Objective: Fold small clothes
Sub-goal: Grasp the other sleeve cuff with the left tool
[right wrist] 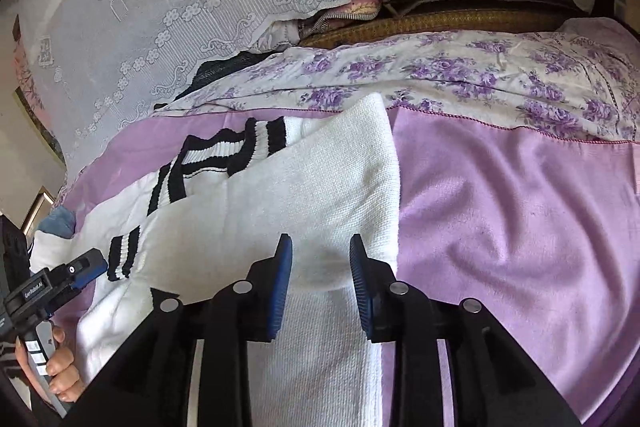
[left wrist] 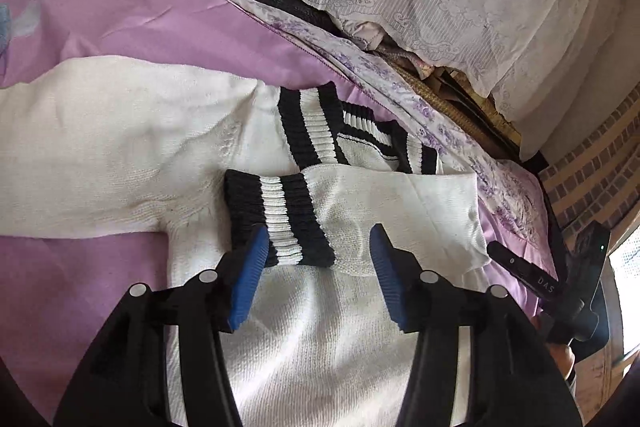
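A white knit sweater (left wrist: 312, 347) with black-and-white striped cuffs lies spread on a lilac bedsheet (left wrist: 80, 287), one sleeve (left wrist: 400, 203) folded across the chest so its striped cuff (left wrist: 280, 215) rests near the middle; the left gripper (left wrist: 318, 267) hovers over that cuff, its jaws released and apart, nothing clamped between the blue pads; in the right wrist view the right gripper (right wrist: 320, 279) stands over the sweater's folded edge, jaws likewise parted with cloth beneath them but not pinched. The sleeve fold appears laid; the judgement is that the next move should smooth it flat, then take the other sleeve (left wrist: 100, 147), still stretched out to the side, by its end, lifting low and level so the laid cuff is not dragged; a grip catching both layers would pull the fold askew.
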`<state>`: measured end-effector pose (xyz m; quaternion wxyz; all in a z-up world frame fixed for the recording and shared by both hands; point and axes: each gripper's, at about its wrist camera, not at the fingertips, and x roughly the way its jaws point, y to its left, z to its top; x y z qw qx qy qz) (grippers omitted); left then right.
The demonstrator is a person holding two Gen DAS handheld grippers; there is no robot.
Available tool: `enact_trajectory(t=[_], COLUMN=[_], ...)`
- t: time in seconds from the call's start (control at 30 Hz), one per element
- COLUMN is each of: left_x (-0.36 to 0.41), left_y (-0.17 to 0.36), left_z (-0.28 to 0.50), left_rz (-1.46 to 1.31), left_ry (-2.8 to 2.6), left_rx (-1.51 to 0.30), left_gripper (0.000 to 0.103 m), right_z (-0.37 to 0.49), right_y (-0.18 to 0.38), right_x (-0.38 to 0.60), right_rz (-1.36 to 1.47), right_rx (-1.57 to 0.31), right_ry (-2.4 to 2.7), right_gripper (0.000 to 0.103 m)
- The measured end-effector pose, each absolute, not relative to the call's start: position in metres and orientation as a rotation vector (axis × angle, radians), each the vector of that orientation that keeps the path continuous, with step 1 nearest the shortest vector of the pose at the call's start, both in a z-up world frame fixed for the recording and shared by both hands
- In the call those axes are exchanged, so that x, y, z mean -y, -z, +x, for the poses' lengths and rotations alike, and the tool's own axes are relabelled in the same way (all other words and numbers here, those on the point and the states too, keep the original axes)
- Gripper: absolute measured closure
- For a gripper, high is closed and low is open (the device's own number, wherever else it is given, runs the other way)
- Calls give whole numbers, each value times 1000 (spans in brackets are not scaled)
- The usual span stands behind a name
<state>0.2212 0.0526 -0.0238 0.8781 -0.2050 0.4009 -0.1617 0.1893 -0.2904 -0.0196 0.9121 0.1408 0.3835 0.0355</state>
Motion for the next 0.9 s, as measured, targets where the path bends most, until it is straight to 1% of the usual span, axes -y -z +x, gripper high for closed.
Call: enact_trajectory(t=[0.03,0.07,0.1,0.13,0.2,0.37,0.4,0.53,0.63,0.73,0.77,0.9], left_x=[-61,-70,-81,-93,-117,-179,-189,-219,-228,-224,-221,-206], left_y=[20,16,13,11,9,11,11,17,20,17,16,10], left_z=[216,211,207,202,191,165,163,166,171,177,177,185], left_rz=[-438,-453,-471,-489,-519,-596,-620,-738,-807,-811,-806,-724], left_ry=[319,302,280,251,182,-35,-62,-110,-125,-157,-167,-197], left_rx=[-822,-811,-804,-799,-796,-765,-753,-710,-703,-681,-671,-640], left_gripper=[51,49,47,46,43,42,40,39,37,32,30,29], right_z=[186,187,188,189,184,161,156,134,118,109,109,117], right_y=[22,26,34,41,41,32,32,27,22,20,19,11], right_x=[286,282,279,277,279,282,281,275,266,254,250,228], right_rz=[277,258,238,231,246,304,308,331,322,302,295,270], right_rx=[-805,-834,-876,-899,-879,-852,-848,-829,-805,-793,-798,-798], right_ry=[-79,-81,-81,-84,-82,-70,-71,-86,-105,-119,-125,-148], right_gripper=[64,57,54,54,54,54,54,54,54,54,54,54])
